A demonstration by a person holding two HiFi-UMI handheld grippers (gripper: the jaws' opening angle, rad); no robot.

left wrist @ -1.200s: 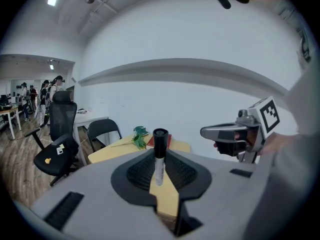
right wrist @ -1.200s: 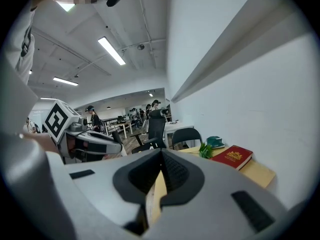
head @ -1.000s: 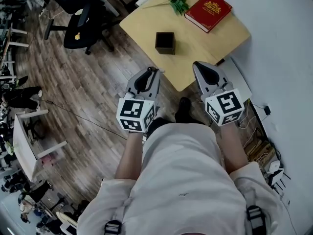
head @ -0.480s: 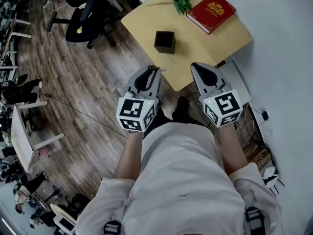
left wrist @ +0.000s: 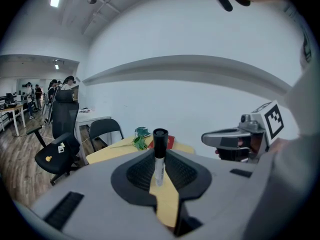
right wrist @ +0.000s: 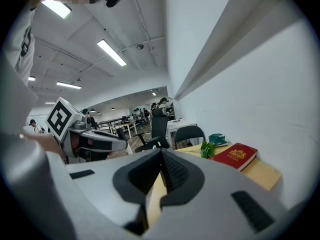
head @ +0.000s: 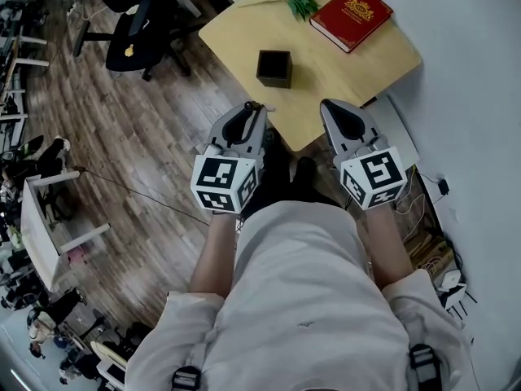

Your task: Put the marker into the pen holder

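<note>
The black square pen holder (head: 274,68) stands on the light wooden table (head: 358,63), near its left edge. My left gripper (head: 251,109) hovers just short of the table's near corner, shut on a marker (left wrist: 159,156) with a black cap and white barrel that stands upright between the jaws. My right gripper (head: 333,109) is level with it to the right, shut with nothing between its jaws (right wrist: 161,156). The pen holder does not show in either gripper view.
A red book (head: 350,16) and a green plant sprig (head: 300,3) lie at the table's far side. Black office chairs (head: 134,35) stand left of the table on the wood floor. A white wall and cables (head: 431,218) lie to the right.
My left gripper has edged a little forward toward the table with the marker. The right gripper has hardly moved.
</note>
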